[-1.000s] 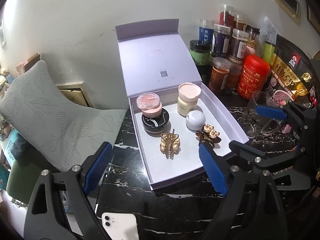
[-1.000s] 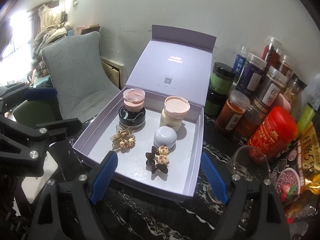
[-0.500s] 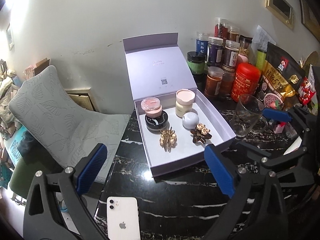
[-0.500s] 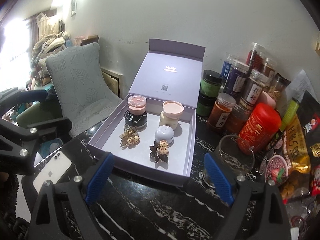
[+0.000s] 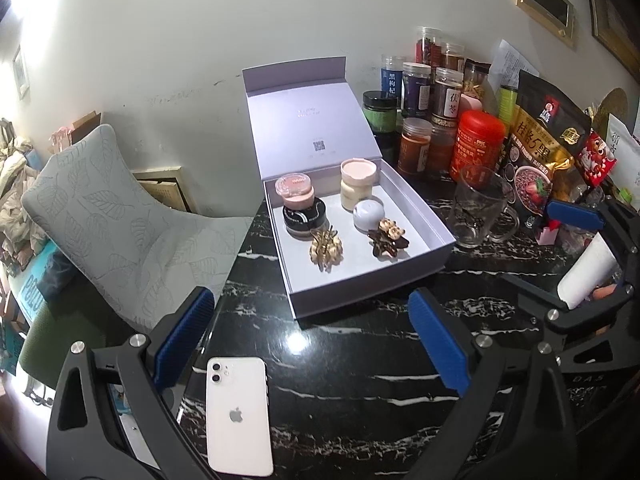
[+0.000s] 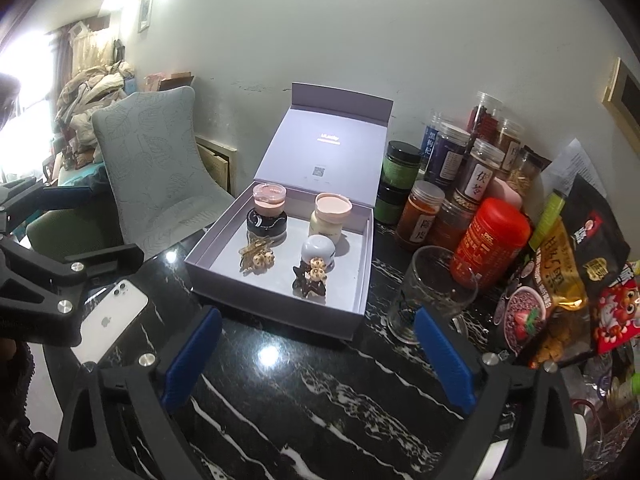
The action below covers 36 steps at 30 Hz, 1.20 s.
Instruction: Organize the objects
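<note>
An open lilac box (image 5: 360,300) lies on the black marble table with its lid (image 5: 312,128) upright. Inside, a pink jar (image 5: 295,190) sits on a black jar (image 5: 304,220). Beside them are a cream jar (image 5: 357,184), a white round jar (image 5: 369,216), a gold hair claw (image 5: 326,246) and a brown flower clip (image 5: 387,238). My left gripper (image 5: 310,300) is open and holds nothing, in front of the box. My right gripper (image 6: 318,320) hangs before the box (image 6: 272,312), its jaws still opening with nothing between them.
A white phone (image 5: 238,412) lies face down near the table's front left. A glass mug (image 5: 476,212) stands right of the box, with a red can (image 5: 476,148), several jars and snack bags (image 5: 536,160) behind. A grey chair (image 5: 112,208) stands left of the table.
Both grippers have drawn back from the box, which now looks smaller and farther. Both pairs of jaws have spread wider. The phone has come fully into view.
</note>
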Available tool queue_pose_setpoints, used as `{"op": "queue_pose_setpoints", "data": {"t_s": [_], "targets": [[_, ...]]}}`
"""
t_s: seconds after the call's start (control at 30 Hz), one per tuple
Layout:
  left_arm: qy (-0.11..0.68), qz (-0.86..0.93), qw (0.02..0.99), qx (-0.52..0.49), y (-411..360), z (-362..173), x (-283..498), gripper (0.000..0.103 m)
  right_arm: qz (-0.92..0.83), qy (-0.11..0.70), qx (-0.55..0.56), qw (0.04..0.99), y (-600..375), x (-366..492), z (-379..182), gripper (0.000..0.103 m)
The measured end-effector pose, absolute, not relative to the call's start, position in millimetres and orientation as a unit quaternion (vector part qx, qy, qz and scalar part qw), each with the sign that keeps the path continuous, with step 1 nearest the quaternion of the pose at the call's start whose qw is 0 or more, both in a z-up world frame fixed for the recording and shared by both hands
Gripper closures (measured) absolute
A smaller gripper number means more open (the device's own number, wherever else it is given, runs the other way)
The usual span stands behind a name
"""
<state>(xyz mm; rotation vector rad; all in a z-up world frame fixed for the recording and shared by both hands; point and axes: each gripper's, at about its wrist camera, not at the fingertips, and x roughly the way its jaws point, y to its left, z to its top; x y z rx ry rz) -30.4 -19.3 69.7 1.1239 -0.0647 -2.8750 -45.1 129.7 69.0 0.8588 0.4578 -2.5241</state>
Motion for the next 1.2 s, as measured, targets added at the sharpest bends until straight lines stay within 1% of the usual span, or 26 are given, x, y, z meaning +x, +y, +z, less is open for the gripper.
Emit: {"op": "queue_pose_setpoints", "data": {"t_s": [0.43,0.73,0.87,1.2], "targets": [[-0.010,-0.926,0.046,0.374,-20,68,-16,0.005,-0.905,0.188,0.301,0.234,126,-37,79,0.005],[0.003,-0.926,0.040,0.377,-23,67,-18,0.005,-0.900,0.183,0.313,0.243,128,-44,75,0.005],[-0.010,-0.924,0.045,0.380,-20,65,-22,0.005,-0.899,0.179,0.317,0.242,132,-48,73,0.005],[-0.011,-0.922,0.039,0.386,-16,62,-26,0.005,-0.900,0.172,0.319,0.242,138,-50,73,0.005]]}}
